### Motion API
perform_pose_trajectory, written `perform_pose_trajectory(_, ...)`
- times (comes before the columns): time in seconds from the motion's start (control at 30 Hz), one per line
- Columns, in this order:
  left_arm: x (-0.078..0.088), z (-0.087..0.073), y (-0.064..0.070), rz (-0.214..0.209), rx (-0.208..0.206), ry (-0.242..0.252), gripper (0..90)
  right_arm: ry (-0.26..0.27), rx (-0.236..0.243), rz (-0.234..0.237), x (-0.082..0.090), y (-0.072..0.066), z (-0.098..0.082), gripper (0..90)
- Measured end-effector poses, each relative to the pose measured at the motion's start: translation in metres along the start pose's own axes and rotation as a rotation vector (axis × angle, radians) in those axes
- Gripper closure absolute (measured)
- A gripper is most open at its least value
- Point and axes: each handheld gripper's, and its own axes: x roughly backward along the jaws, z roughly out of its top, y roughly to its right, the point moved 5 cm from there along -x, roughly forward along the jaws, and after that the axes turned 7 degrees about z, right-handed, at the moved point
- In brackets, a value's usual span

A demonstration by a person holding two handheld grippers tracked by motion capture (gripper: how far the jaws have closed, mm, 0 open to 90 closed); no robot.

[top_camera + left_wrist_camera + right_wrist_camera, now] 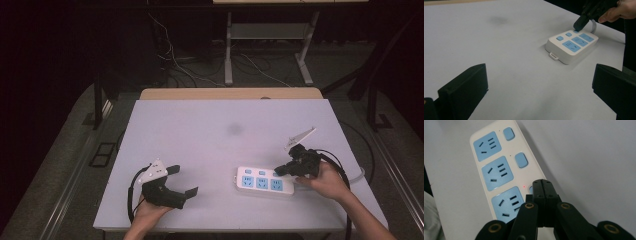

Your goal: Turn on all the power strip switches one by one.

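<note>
Here the closed right gripper [543, 185] presses its tip on the power strip's [264, 181] rightmost switch; the strip lies left-to-right on the bench [200, 130], near right. The open left gripper [181, 181] sits well apart.

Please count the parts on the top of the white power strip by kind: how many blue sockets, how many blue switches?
Power strip, seen in the right gripper view:
Blue sockets: 3
Blue switches: 3, the third partly covered by the shut right tool
Total: 6
</note>
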Motion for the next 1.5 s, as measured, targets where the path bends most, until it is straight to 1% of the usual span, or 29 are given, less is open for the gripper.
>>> perform_pose_trajectory(0.2, 0.001, 0.0, -0.001, 0.002, 0.003, 0.003, 0.0, 0.003, 0.0, 0.008, -0.001, -0.001, 0.001, 90.0)
perform_pose_trajectory(0.33, 0.001, 0.0, -0.001, 0.004, 0.009, 0.005, 0.0, 0.014, 0.001, 0.027, 0.0, -0.005, 0.005, 90.0)
perform_pose_trajectory(0.5, 0.001, 0.0, -0.002, 0.005, 0.01, 0.007, 0.0, 0.028, 0.004, 0.027, 0.006, -0.008, 0.01, 90.0)
perform_pose_trajectory(0.57, 0.001, 0.0, -0.002, 0.006, 0.01, 0.007, 0.0, 0.037, 0.005, 0.035, 0.008, -0.009, 0.012, 90.0)
perform_pose_trajectory(0.8, 0.001, 0.0, -0.002, 0.005, 0.01, 0.008, 0.0, 0.05, 0.02, 0.031, 0.015, -0.013, 0.019, 90.0)
perform_pose_trajectory(1.23, 0.001, 0.0, -0.002, 0.002, 0.014, 0.006, 0.0, 0.051, 0.049, 0.032, 0.02, -0.02, 0.034, 90.0)
perform_pose_trajectory(1.5, 0.002, 0.0, -0.003, 0.001, 0.011, 0.009, 0.0, 0.038, 0.067, 0.038, 0.014, -0.023, 0.044, 90.0)
